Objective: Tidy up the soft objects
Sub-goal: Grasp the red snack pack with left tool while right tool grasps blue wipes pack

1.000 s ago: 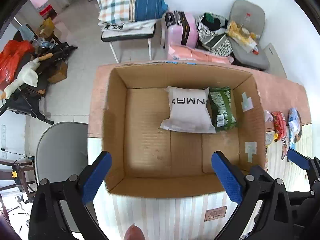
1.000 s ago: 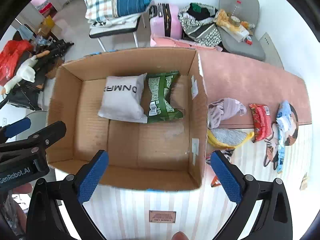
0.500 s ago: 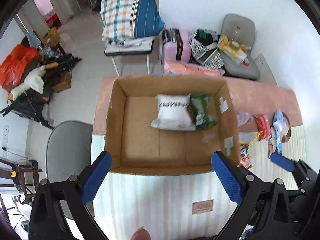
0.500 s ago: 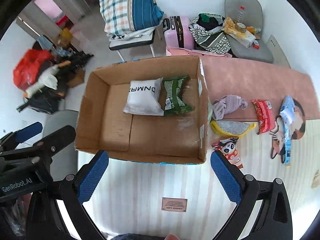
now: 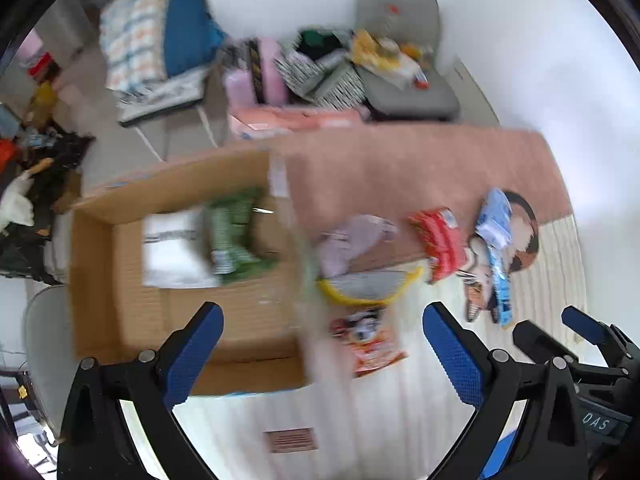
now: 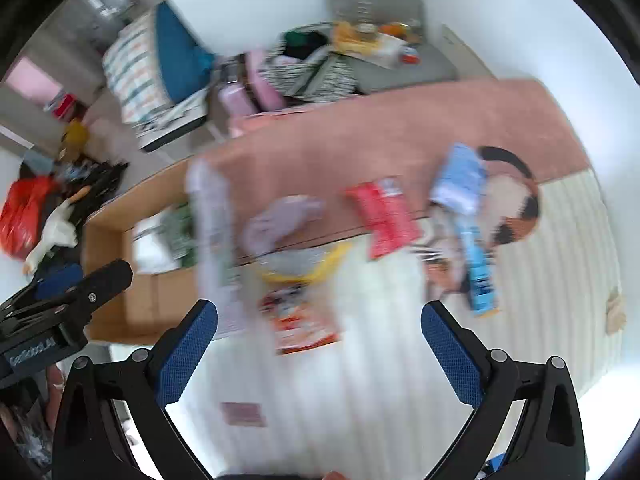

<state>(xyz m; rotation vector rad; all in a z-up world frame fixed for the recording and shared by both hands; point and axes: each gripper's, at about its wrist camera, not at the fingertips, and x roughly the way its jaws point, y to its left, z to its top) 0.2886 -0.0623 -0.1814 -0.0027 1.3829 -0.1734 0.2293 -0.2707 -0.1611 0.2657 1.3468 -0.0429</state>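
Observation:
An open cardboard box [image 5: 96,280] on the table holds a white packet [image 5: 172,248] and a green packet [image 5: 236,236]. To its right lie a lilac cloth [image 5: 352,240], a grey-and-yellow pouch [image 5: 368,286], an orange snack bag [image 5: 368,340], a red packet [image 5: 440,240] and a blue packet [image 5: 496,236]. My left gripper [image 5: 320,354] is open and empty above the box's right wall. My right gripper [image 6: 316,350] is open and empty above the orange snack bag [image 6: 300,320], near the lilac cloth [image 6: 280,220] and the red packet [image 6: 384,216]. Both views are blurred.
The table carries a pink cloth [image 5: 400,168] at the back and a striped white cloth [image 6: 540,280] in front. A round cat-pattern mat [image 6: 512,196] lies at the right. Chairs with bedding [image 5: 160,40], a pink suitcase [image 5: 260,72] and clutter stand behind the table.
Both grippers have swung to the right, away from the box and toward the loose items beside it. Both stay open and empty.

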